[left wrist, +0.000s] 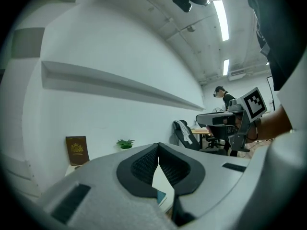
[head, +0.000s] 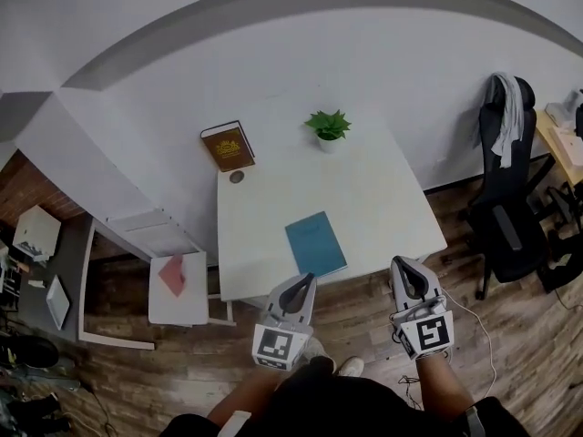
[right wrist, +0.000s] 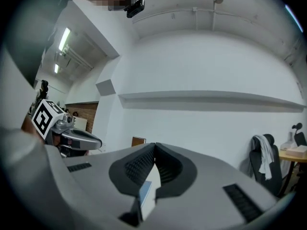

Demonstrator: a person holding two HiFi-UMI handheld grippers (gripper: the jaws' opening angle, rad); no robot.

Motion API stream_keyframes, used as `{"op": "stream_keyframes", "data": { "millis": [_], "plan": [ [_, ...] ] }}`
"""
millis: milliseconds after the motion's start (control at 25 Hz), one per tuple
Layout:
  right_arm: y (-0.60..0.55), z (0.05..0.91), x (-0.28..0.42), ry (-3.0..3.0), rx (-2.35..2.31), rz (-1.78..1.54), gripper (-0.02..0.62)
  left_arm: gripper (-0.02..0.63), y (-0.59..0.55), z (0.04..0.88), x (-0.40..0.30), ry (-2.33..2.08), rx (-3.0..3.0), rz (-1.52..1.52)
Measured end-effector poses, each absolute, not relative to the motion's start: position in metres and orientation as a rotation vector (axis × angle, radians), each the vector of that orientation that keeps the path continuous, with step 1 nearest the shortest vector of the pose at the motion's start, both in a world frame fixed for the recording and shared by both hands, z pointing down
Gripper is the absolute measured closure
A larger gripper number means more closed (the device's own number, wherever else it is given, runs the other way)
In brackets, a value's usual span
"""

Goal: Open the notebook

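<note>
At white table's point(head: 364, 189) near edge: thin blue notebook point(head: 316, 243) | left gripper point(head: 307, 281) just nearer, right gripper point(head: 406, 267) rightward | both jaws pressed together, empty.

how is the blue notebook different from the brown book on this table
The blue notebook lies flat near the front edge of the table; the brown book stands upright against the wall at the back left. The blue notebook's cover looks plain; the brown book carries a gold emblem. Both are closed, on the same white table.
</note>
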State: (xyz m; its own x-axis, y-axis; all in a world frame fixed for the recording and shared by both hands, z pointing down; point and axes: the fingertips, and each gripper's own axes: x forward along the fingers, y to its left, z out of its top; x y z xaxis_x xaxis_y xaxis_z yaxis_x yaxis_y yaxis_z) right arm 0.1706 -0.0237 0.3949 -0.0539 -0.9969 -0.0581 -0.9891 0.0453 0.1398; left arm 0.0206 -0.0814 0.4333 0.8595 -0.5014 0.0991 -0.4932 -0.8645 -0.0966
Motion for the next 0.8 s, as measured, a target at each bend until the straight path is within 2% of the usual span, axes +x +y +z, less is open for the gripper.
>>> {"op": "stream_keyframes", "data": {
  "millis": [200, 640, 800],
  "plan": [
    [-0.071, 0.398, 0.139, -2.285, 2.011, -0.202, 0.592, 0.6, -0.117, 0.427, 0.005, 0.847, -2.954, -0.175],
    [-0.151, 0.387, 0.116, -2.303, 2.036, -0.184, 0.592, 0.6, -0.18, 0.412, -0.025, 0.886, -2.928, -0.083],
    [-0.17, 0.39, 0.109, -2.339, 1.999, -0.179, 0.592, 0.6, -0.194, 0.415, -0.025, 0.9, -2.913, -0.137]
  ]
}}
